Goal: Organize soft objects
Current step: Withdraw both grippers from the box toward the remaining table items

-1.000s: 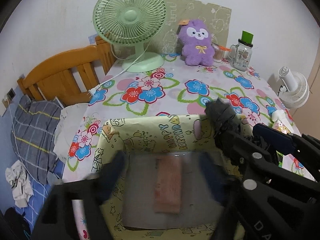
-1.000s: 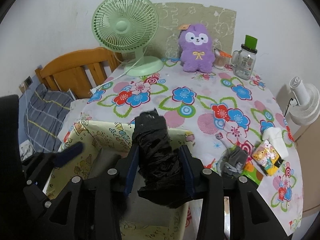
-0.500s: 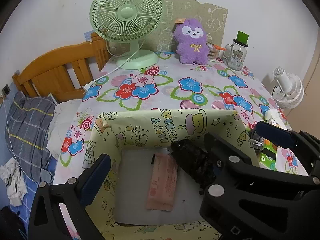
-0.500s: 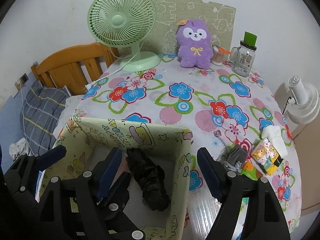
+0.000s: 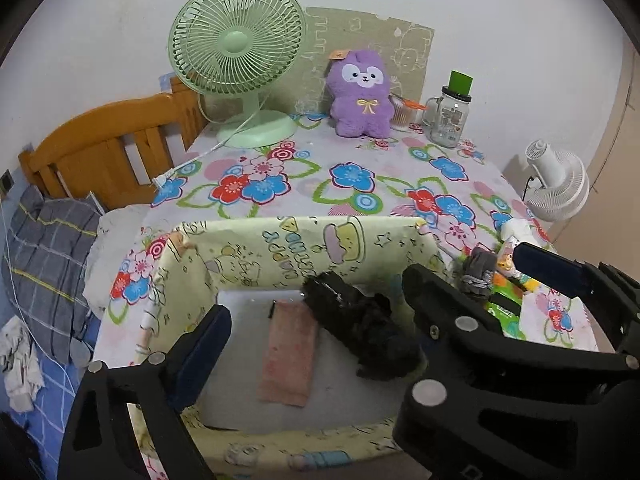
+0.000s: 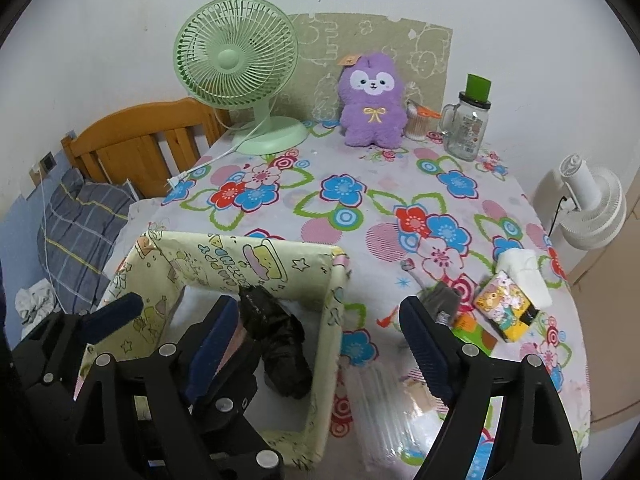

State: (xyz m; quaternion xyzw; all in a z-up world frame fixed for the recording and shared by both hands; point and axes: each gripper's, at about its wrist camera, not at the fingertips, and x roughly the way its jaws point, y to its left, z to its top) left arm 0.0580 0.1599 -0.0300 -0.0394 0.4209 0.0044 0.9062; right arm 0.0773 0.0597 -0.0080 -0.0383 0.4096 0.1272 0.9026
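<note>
A yellow cartoon-print box point(image 5: 248, 248) point(image 6: 332, 320) stands at the table's near edge. Inside it lie a black rolled bundle point(image 5: 360, 324) point(image 6: 276, 340) on the right and a pink cloth point(image 5: 288, 356) in the middle. My left gripper point(image 5: 316, 320) is open and empty above the box. My right gripper point(image 6: 316, 320) is open and empty over the box's right wall, with the bundle beside its left finger. A grey rolled item point(image 6: 442, 302) point(image 5: 478, 270) lies on the table right of the box. A purple plush toy point(image 5: 362, 94) point(image 6: 372, 102) sits at the back.
A green desk fan point(image 6: 240, 72) and a glass jar with green lid point(image 6: 470, 120) stand at the back. A colourful tissue pack point(image 6: 506, 306) and a white pack point(image 6: 524, 272) lie at the right. A clear plastic pack point(image 6: 384, 412) lies near. A bed point(image 5: 48, 240) is left.
My right gripper lowered the black bundle into the box, opened and let it go. It has now drawn back to the right. The left gripper shifted slightly over the box.
</note>
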